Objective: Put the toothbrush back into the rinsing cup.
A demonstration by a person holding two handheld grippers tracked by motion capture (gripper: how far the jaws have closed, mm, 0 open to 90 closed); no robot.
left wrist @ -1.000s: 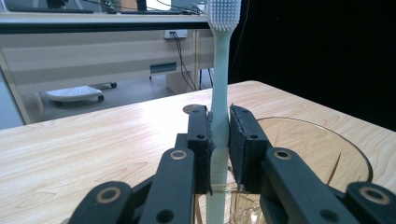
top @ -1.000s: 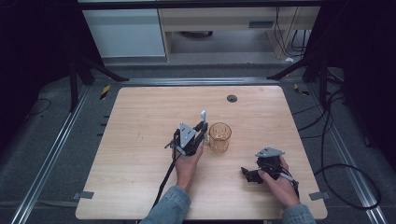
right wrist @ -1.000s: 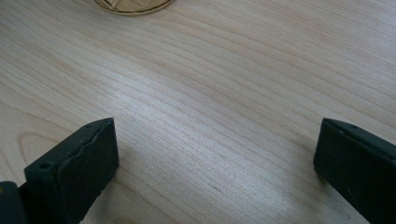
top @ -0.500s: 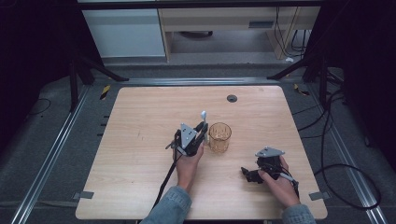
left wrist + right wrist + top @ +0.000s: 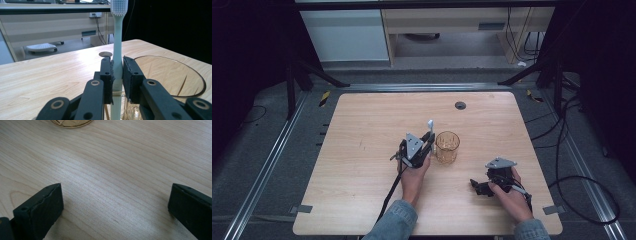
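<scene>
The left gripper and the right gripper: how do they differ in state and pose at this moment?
The left gripper is shut on the toothbrush, holding it upright beside the amber glass; the right gripper is open and holds nothing. The left is raised off the table; the right lies low over bare wood. Both have black jaws.

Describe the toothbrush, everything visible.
The toothbrush is pale mint green, plastic by its look, with a slim handle and a small head of white bristles at the top. It stands upright, bristles up, clamped on its handle between the black pads of the left claw. A thin band rings the handle just below the pads. It is held over the wooden table, right beside the amber glass cup; its lower end is out of frame.
</scene>
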